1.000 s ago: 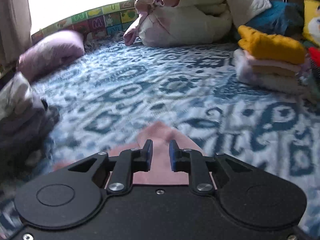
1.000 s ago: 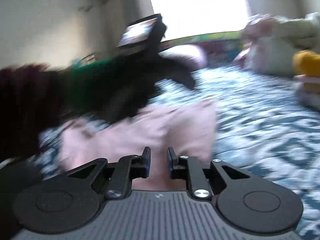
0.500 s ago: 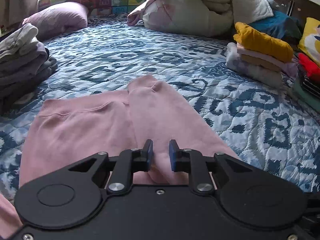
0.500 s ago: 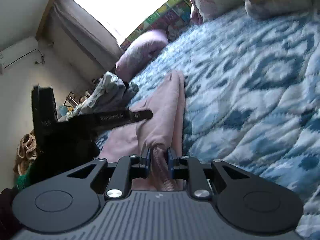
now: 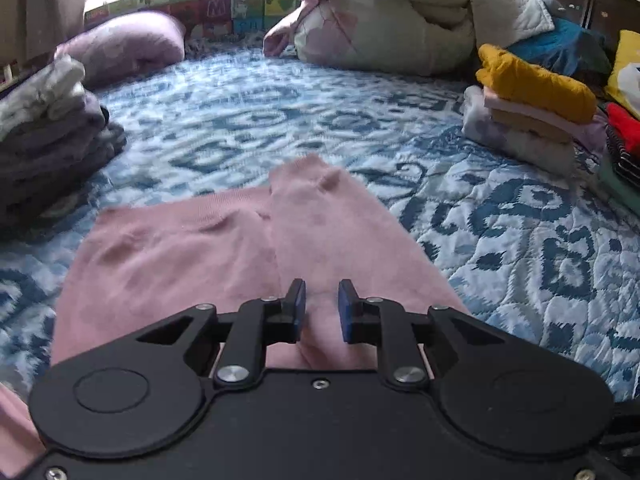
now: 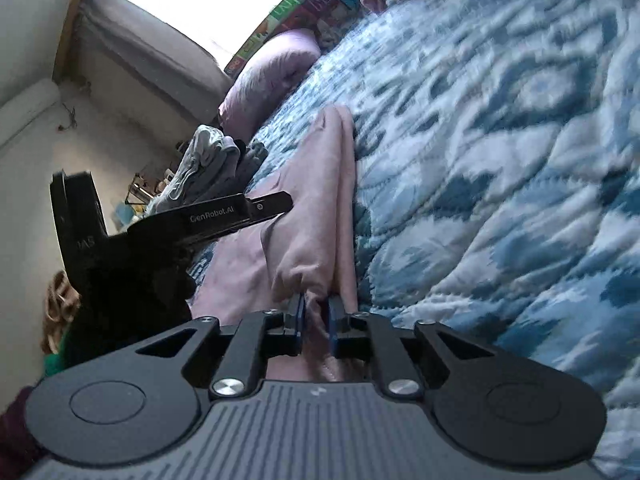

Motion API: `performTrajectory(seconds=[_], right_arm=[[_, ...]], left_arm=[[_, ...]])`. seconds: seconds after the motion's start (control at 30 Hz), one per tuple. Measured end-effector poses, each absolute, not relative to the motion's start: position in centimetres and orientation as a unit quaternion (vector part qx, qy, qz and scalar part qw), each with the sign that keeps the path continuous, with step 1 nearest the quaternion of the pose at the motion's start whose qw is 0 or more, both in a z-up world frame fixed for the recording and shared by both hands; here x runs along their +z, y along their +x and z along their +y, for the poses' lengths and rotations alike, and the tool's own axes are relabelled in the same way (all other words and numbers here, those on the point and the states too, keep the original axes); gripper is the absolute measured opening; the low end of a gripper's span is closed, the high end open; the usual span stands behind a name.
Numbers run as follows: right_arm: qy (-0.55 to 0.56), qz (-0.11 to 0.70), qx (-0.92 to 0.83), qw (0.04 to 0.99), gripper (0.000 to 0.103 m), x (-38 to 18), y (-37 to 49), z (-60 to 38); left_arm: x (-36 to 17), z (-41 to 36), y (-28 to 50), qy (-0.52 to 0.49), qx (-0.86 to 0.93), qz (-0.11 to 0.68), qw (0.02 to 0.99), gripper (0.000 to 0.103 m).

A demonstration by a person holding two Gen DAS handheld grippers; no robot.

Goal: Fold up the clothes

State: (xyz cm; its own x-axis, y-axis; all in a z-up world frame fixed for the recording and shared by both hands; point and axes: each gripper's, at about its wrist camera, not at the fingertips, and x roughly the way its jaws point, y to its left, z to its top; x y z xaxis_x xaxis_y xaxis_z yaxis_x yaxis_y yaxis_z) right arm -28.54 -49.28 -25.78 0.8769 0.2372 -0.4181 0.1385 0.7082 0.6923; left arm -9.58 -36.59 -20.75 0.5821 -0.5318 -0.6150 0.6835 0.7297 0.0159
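A bed with a blue and white patterned quilt (image 5: 248, 120) carries everything. A pink garment (image 5: 224, 248) lies spread flat on it in the near middle. On the left sits a stack of grey folded clothes (image 5: 48, 136), with a purple pillow (image 5: 124, 46) behind it. On the right stands a pile of folded clothes topped by a yellow piece (image 5: 536, 84). At the far side rests a bundle of pale bedding (image 5: 384, 28), beside a teal cloth (image 5: 560, 46)
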Motion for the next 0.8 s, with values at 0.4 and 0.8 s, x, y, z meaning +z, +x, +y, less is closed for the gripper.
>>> performTrajectory(seconds=[0.4, 0.8], right_arm=[[0.154, 0.140, 0.013, 0.978, 0.019, -21.0, -30.4, -45.7], [0.169, 0.249, 0.027, 0.953, 0.011, -24.7, -26.9, -44.8]], left_arm=[[-19.7, -36.8, -11.5, 0.158, -0.351, 0.265, 0.884, 0.016], [-20.3, -42.1, -7.0, 0.176, -0.349, 0.264, 0.882, 0.016]])
